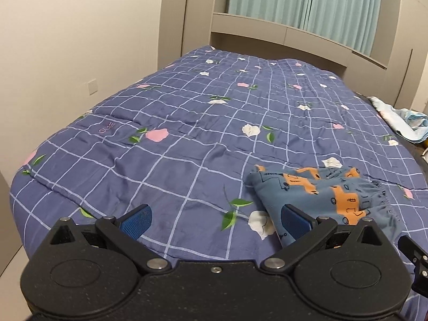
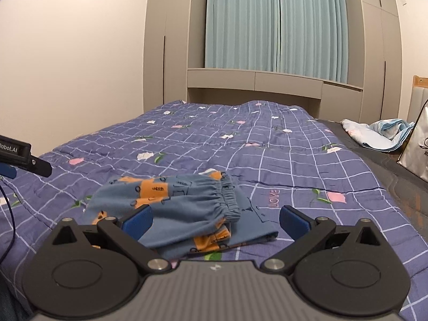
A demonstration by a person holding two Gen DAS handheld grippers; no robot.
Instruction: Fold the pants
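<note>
Left wrist view: left gripper jaws wide apart, holding nothing | pants folded on quilt, beside and behind its right finger | right gripper jaws wide apart, empty | pants just ahead, between both fingers, nearer the left one

pants on bed, near edge

Blue pants printed with orange vehicles and dark line drawings lie on a purple-blue quilt crossed by a pale grid and scattered with pink and white flowers with green leaves. Pale teal curtains hang between beige-grey cabinets. Both black tongs carry blue pads.
</note>
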